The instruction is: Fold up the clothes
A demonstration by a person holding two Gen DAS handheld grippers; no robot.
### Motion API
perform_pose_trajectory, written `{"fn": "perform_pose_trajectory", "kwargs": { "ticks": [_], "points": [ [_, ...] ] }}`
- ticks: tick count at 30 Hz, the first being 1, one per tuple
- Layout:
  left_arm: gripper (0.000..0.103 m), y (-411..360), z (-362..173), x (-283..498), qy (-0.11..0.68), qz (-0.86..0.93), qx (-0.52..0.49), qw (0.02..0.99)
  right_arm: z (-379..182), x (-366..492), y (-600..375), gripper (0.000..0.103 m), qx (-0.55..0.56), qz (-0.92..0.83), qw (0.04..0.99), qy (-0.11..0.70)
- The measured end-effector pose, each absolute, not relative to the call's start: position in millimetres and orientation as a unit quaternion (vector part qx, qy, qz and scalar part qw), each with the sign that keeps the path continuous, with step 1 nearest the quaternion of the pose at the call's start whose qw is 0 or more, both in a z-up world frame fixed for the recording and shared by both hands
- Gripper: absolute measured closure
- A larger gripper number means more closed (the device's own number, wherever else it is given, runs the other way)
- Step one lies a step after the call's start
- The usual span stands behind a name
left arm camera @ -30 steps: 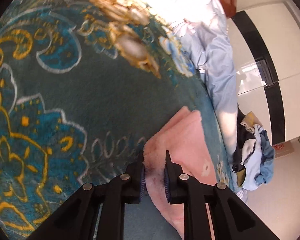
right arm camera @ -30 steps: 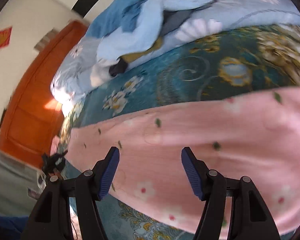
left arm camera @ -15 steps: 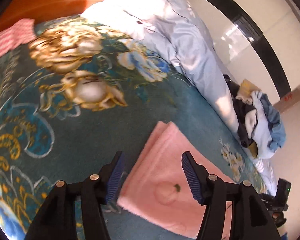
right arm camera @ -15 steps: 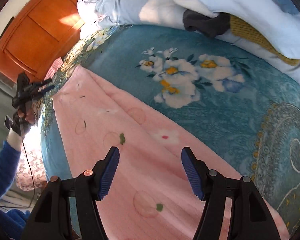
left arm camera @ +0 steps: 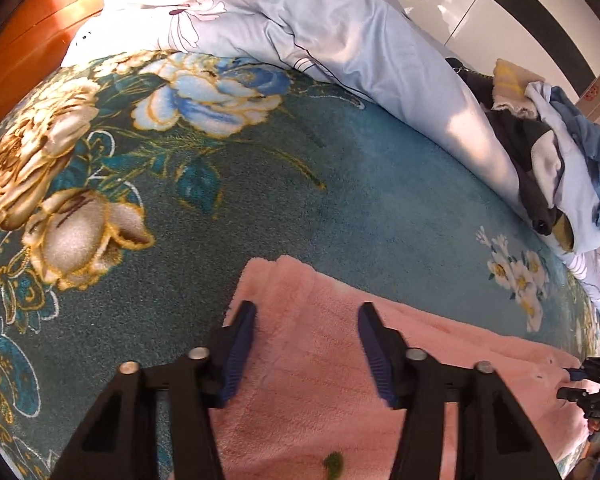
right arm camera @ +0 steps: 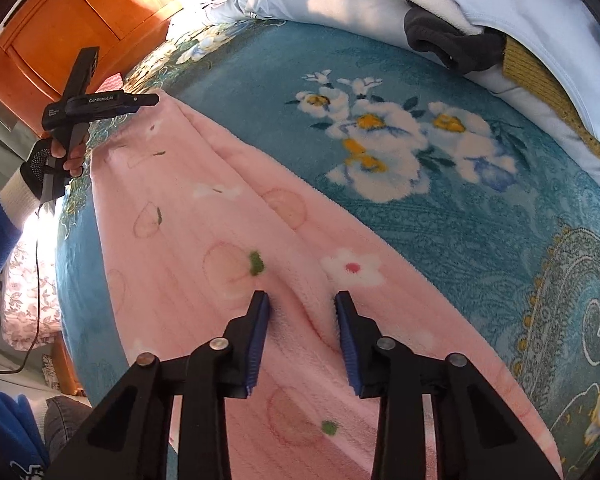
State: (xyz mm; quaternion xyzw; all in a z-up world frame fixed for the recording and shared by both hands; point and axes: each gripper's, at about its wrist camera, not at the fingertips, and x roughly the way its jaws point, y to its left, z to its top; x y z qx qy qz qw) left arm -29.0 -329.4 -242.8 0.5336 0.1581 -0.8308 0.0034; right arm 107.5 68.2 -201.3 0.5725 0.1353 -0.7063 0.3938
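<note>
A pink fleece garment (left arm camera: 316,356) with flower and fruit prints lies folded in a long strip on a teal floral blanket (left arm camera: 260,184). It also shows in the right wrist view (right arm camera: 204,240). My left gripper (left arm camera: 306,328) is open and empty, just above the garment's end near its corner. My right gripper (right arm camera: 302,312) is open, its fingers (right arm camera: 260,320) pressing on the fabric with a ridge of cloth between them. The left gripper also shows in the right wrist view (right arm camera: 100,100), at the far end of the strip.
A rumpled pale blue duvet (left arm camera: 340,40) runs along the bed's far side. A heap of unfolded clothes (left arm camera: 548,152) sits on it, also in the right wrist view (right arm camera: 480,28). An orange wooden headboard (right arm camera: 80,12) stands beyond.
My left gripper let go of the pink garment's edge, opened, and lifted back over its end. My right gripper came down onto the fabric and its fingers narrowed around a ridge.
</note>
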Motion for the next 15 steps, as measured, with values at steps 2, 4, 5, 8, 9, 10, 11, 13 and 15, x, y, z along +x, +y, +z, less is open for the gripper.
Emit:
{"fn": "perform_pose_trajectory", "kwargs": {
  "ticks": [2,4,5,8,9,10,11,13,15],
  "points": [
    [0.094,-328,-244,-28,0.155,-0.833,0.531,0.016,-200,107,67,0.088,0.570,-0.713,0.384,0.136],
    [0.096,-330,-236,-23,0.167,-0.846,0.506,0.016,-193,106,69,0.093,0.562,-0.722,0.384,0.124],
    [0.096,-333,-228,-20,0.174,-0.855,0.489,0.018,-186,106,71,0.095,0.554,-0.728,0.386,0.122],
    [0.096,-342,-206,-12,0.194,-0.878,0.437,0.024,-161,103,70,0.096,0.522,-0.748,0.393,0.119],
    [0.096,-347,-203,-14,0.204,-0.880,0.428,0.030,-158,98,67,0.096,0.519,-0.752,0.388,0.122],
    [0.096,-349,-208,-19,0.204,-0.875,0.438,0.036,-161,91,64,0.096,0.527,-0.750,0.379,0.123],
    [0.096,-352,-212,-25,0.204,-0.869,0.448,0.042,-170,85,61,0.096,0.539,-0.748,0.366,0.129],
    [0.096,-350,-226,-34,0.194,-0.858,0.473,0.059,-189,74,56,0.096,0.561,-0.742,0.344,0.133],
    [0.096,-352,-238,-36,0.210,-0.848,0.482,0.069,-205,69,55,0.096,0.575,-0.737,0.331,0.127]
  ]
}}
